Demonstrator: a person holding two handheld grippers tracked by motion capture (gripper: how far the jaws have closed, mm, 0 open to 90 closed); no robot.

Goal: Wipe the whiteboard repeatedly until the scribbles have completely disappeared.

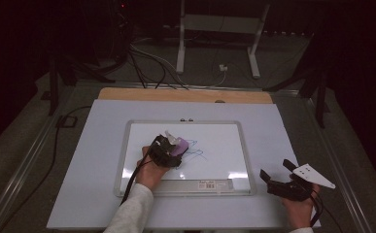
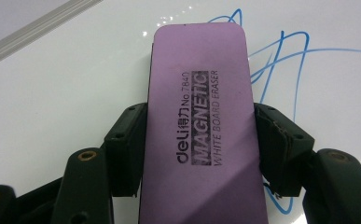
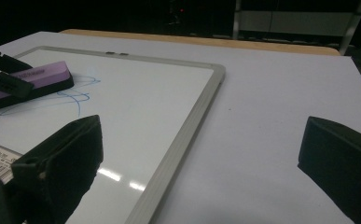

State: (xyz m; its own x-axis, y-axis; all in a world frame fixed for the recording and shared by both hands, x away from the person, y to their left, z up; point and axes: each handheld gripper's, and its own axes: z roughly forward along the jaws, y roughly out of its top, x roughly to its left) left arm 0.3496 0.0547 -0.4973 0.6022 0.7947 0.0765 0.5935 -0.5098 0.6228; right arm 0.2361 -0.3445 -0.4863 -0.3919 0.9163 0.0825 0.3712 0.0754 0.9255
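Left gripper (image 2: 197, 135) clamps the purple eraser (image 2: 201, 116) flat on the whiteboard (image 1: 224, 145); right gripper (image 3: 201, 158) idle, jaws wide.

Nearest the person, the right gripper (image 1: 279, 174) rests at the near right corner of the table (image 1: 282, 126), just outside the whiteboard frame, with its jaws spread wide apart and nothing between them. On the board's left half, the left gripper (image 1: 172, 145) holds the eraser (image 1: 180, 145) by its long sides, both pads pressing on it (label side up, reading "MAGNETIC WHITE BOARD ERASER"). The eraser lies face down on the white surface, its far end touching the blue scribble (image 2: 281, 60), which runs on to the right toward the board's centre. Beyond the board, the table's wooden far edge (image 1: 185, 94) shows.
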